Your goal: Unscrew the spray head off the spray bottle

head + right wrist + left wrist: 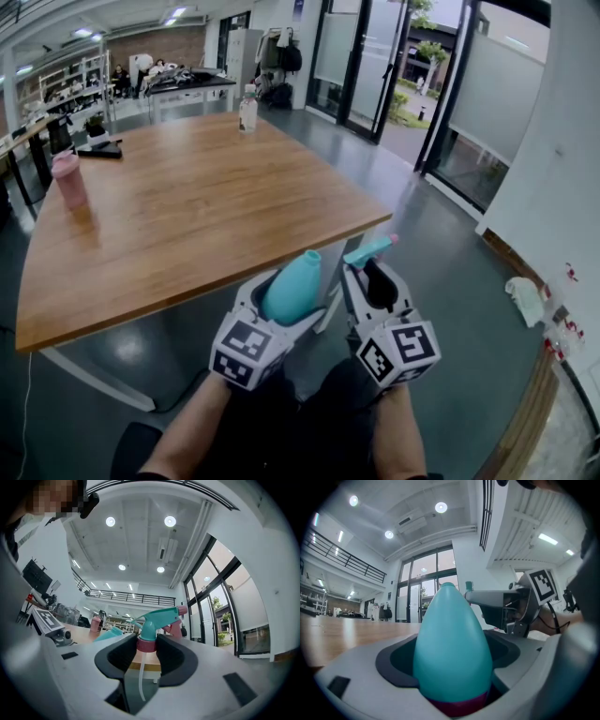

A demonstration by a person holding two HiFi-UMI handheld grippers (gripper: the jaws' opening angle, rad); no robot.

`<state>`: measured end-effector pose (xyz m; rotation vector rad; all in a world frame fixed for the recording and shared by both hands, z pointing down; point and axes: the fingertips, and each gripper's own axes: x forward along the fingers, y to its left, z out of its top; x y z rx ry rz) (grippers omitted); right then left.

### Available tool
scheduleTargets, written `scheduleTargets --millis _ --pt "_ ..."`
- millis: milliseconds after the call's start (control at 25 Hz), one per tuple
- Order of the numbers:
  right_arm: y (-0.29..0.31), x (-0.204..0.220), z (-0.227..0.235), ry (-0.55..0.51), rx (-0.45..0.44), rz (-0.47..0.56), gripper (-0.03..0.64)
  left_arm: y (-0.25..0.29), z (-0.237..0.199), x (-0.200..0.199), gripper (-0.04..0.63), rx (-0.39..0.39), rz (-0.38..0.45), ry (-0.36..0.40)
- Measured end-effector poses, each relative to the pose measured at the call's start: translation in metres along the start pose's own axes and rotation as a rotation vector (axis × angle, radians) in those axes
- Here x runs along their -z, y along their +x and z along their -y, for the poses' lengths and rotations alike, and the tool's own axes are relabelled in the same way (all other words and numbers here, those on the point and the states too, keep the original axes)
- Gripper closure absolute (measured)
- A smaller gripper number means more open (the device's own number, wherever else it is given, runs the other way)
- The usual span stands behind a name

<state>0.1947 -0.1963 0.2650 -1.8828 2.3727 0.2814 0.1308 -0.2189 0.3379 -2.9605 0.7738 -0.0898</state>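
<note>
Clamping the spray head (158, 615), right tool (147, 645) sits beside left tool (453, 662) gripping bottle (451, 627).

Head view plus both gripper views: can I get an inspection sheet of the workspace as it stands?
Surface: wooden table; both grippers held off its near edge.
Job's things: teal bottle and spray head apart; dip tube hangs free.
Clutter: pink tumbler, clear bottle, black item near the table's far edges.
Grippers: left gripper shut on the teal bottle; right gripper shut on the spray head.
Cables: thin line on the floor at left, perhaps a cable.
Surroundings: glass doors; crumpled white item on the floor at right.
</note>
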Motion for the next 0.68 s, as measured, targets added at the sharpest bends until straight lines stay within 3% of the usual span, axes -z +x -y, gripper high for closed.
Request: scheduleTargets --millis 680 --pt "0.0025 -0.0048 -0.0027 -0.023 -0.001 0.006 0.476 -0.0024 -0.0019 -0.0024 0.164 0.005 0.007 -0.001"
